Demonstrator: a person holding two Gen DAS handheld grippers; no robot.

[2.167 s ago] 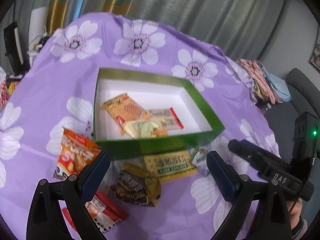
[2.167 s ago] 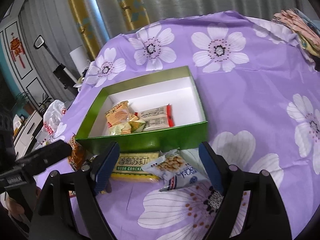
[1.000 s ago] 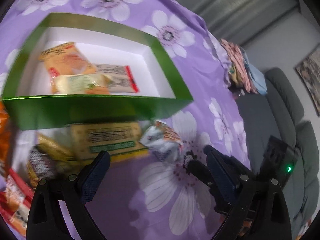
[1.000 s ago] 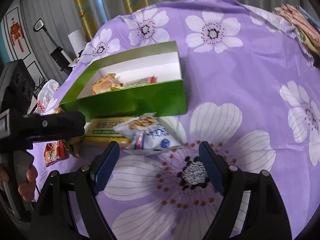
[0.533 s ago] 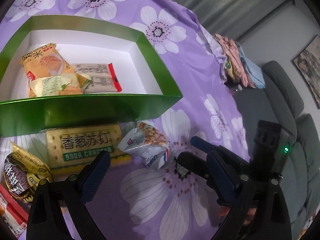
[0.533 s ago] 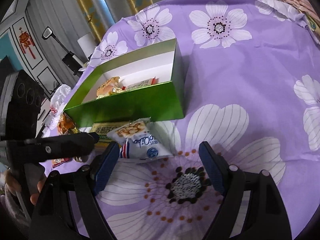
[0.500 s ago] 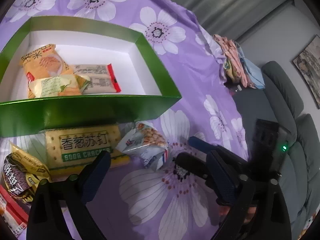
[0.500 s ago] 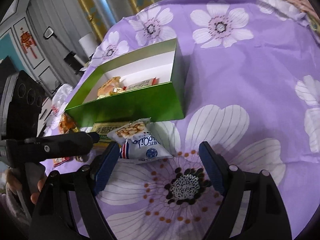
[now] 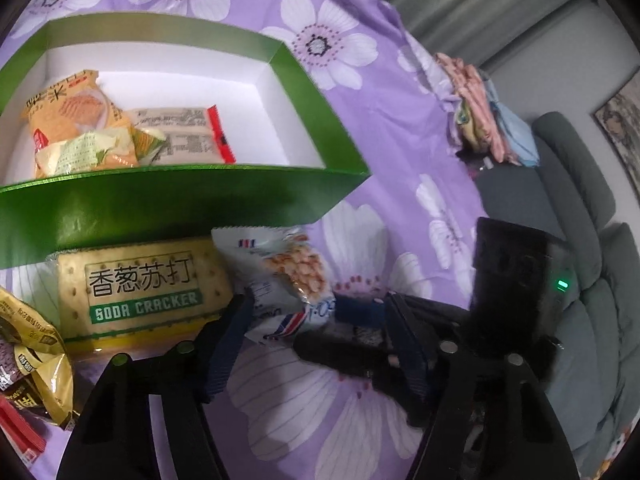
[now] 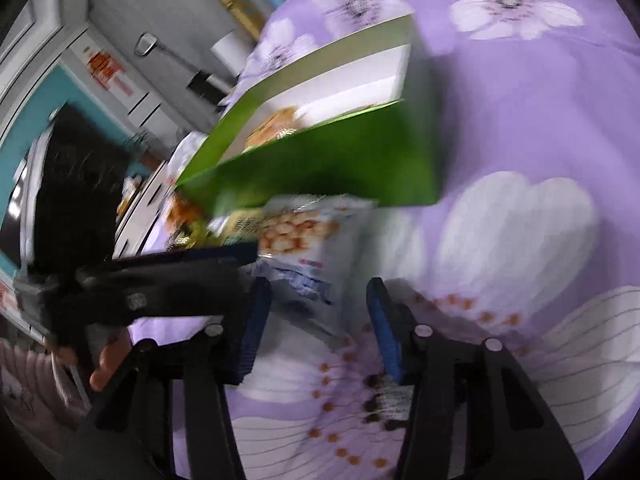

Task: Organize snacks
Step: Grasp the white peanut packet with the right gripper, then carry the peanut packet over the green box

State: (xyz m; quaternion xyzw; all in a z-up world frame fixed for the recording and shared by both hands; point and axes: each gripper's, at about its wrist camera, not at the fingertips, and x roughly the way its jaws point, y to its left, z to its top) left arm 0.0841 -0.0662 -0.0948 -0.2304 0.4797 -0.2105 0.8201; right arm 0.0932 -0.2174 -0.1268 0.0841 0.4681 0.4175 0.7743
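Both tools are closing: the left tool (image 9: 316, 320) and the right tool (image 10: 320, 320) each have the white peanut packet (image 9: 288, 276) between the jaws, low centre, before the green box (image 9: 180, 204).

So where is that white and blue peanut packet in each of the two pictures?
Left wrist view: the peanut packet lies at the centre, just below the green box, right of the soda cracker pack, between the closing left gripper fingers.
Right wrist view: the packet lies left of centre, blurred, under the box's near wall.
Shared landmark: the green box, whose near wall sits right behind the packet.
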